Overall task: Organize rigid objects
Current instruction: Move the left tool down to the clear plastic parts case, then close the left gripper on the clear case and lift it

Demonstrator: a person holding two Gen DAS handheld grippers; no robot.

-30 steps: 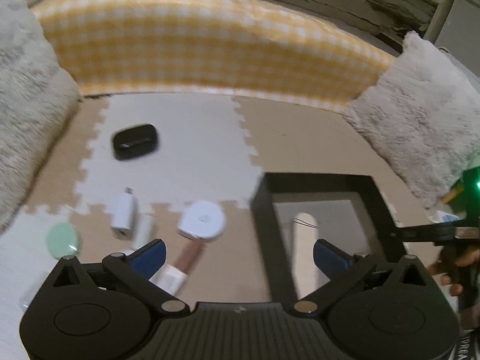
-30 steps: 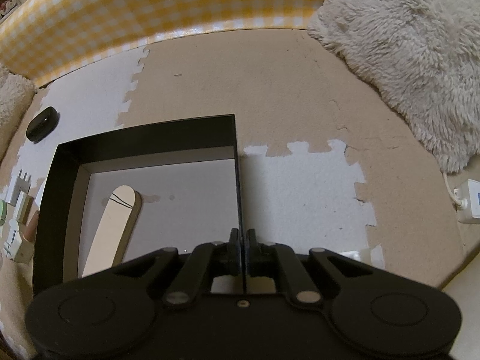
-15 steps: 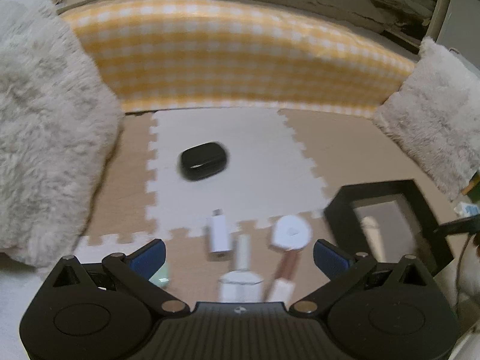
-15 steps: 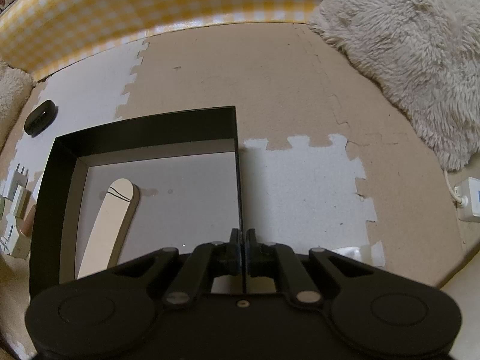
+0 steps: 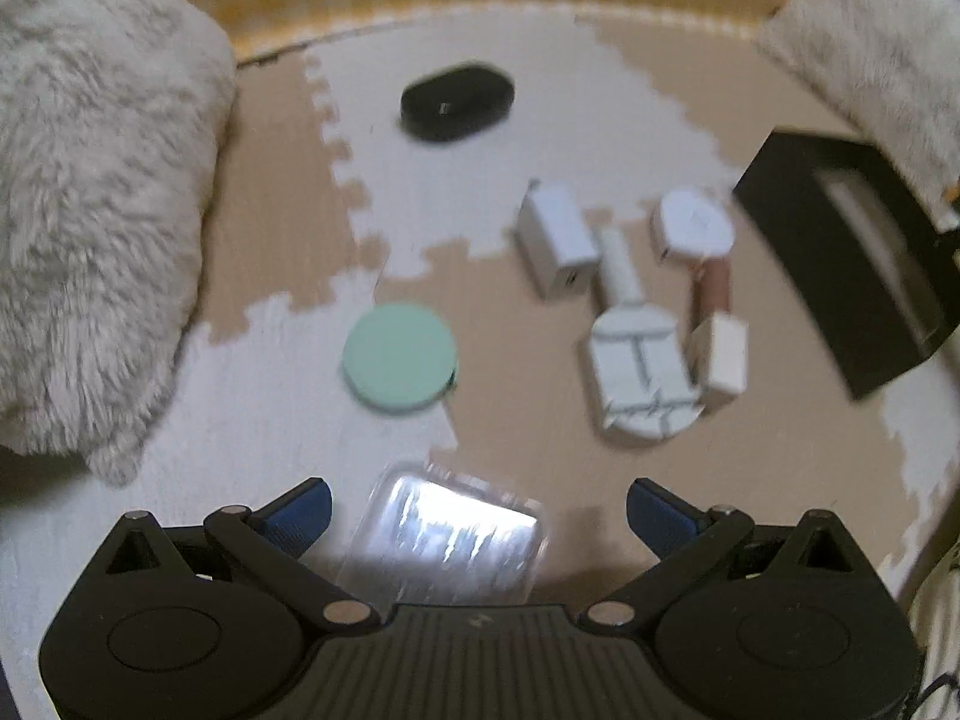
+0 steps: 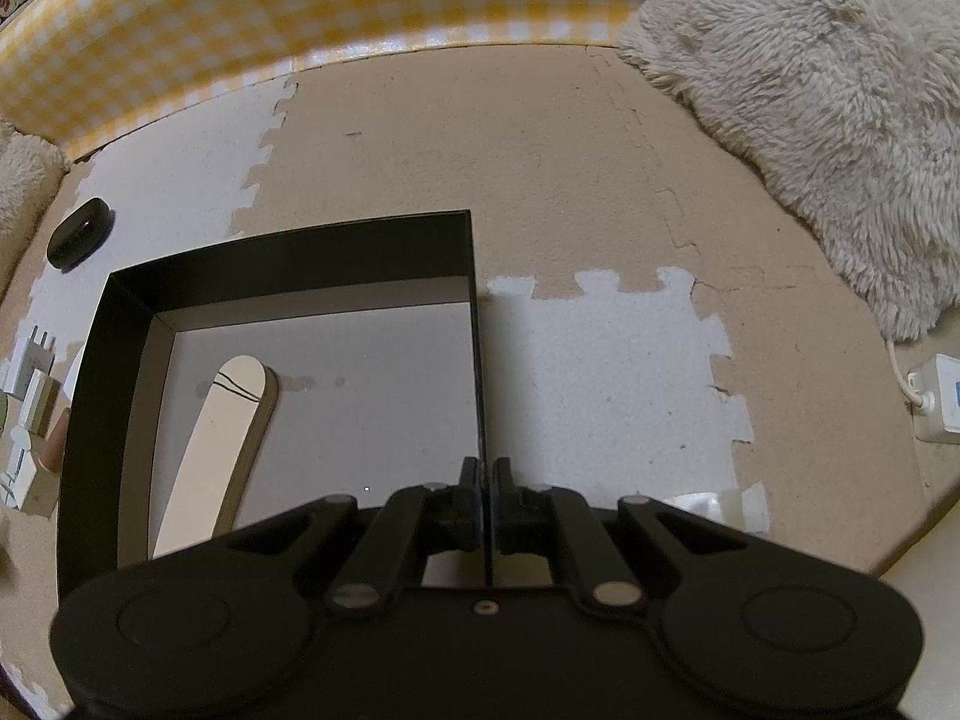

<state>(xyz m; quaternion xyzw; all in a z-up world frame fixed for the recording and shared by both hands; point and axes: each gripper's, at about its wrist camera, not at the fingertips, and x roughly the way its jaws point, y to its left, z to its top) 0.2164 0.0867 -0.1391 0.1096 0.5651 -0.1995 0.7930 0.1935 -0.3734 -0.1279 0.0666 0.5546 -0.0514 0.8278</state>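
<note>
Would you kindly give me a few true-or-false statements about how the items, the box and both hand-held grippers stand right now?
1. The right hand-held gripper is clamped on the wall of the black open box. True.
2. The box is empty. False: a flat wooden stick lies inside.
3. The left hand-held gripper is open. True.
4. The black oval case sits in the box. False: it lies on the white foam mat.

A clear case (image 5: 447, 531) lies on the floor mat (image 5: 600, 120) between the left tool's (image 5: 478, 507) fingers. Ahead sits a round lid (image 5: 399, 358); ahead and to the right, a cluster of plugs (image 5: 624, 300); farther ahead an oval case (image 5: 457, 99); far right, the box (image 5: 840, 252).
</note>
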